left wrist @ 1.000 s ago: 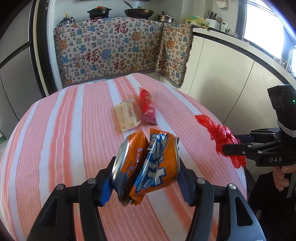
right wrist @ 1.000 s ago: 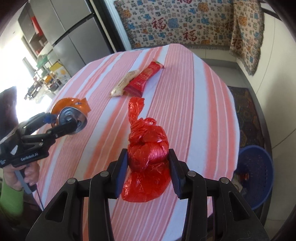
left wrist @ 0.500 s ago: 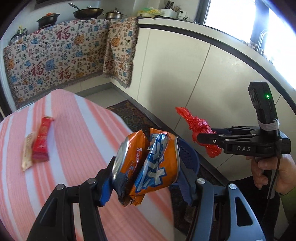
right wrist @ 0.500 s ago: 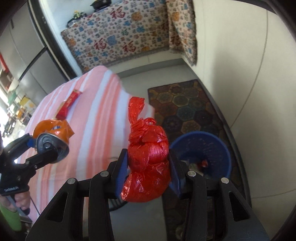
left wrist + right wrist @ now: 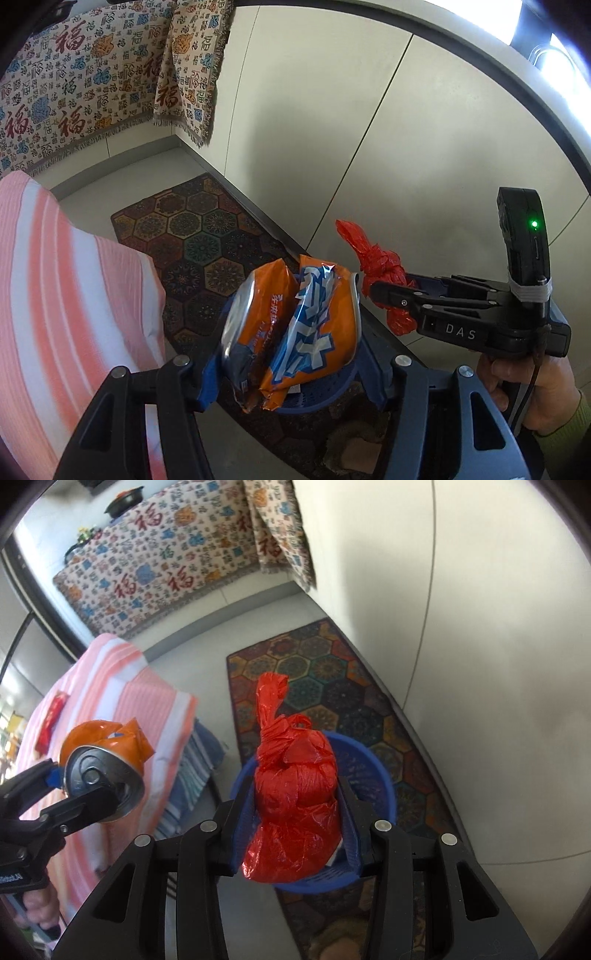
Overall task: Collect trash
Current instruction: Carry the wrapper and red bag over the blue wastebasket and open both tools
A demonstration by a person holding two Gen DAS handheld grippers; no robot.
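We start with the table (image 5: 66,302), draped in a pink-and-white striped cloth, which sits off to the left of both views; a red wrapper (image 5: 51,716) lies on it, so by our reckoning there is trash left to fetch. Behind it hangs a patterned cloth (image 5: 74,81) printed over and over with the red character 福. On the floor a hexagon-patterned rug (image 5: 332,686) runs along the wall, and the blue basket (image 5: 373,775) stands on it, open-topped and perforated, plainly the bin for this job.

Both loads hang directly over that basket, which we take as the reason for the downward tilt of each tool: a release from here should drop straight in.

The left hand-held gripper (image 5: 291,332) is pinching a crushed orange can (image 5: 291,325) across its crumpled sides, the silver end turned toward the other camera. Its label carries blue-and-white Chinese lettering that we cannot read for certain.

The right hand-held gripper (image 5: 295,812) is clamped on a knotted red plastic bag (image 5: 295,797), held by its bulging body with the tied neck upward. Its housing reads "DAS" in the left view; the left tool's body shows a partial mark ending in "Robot.AI".
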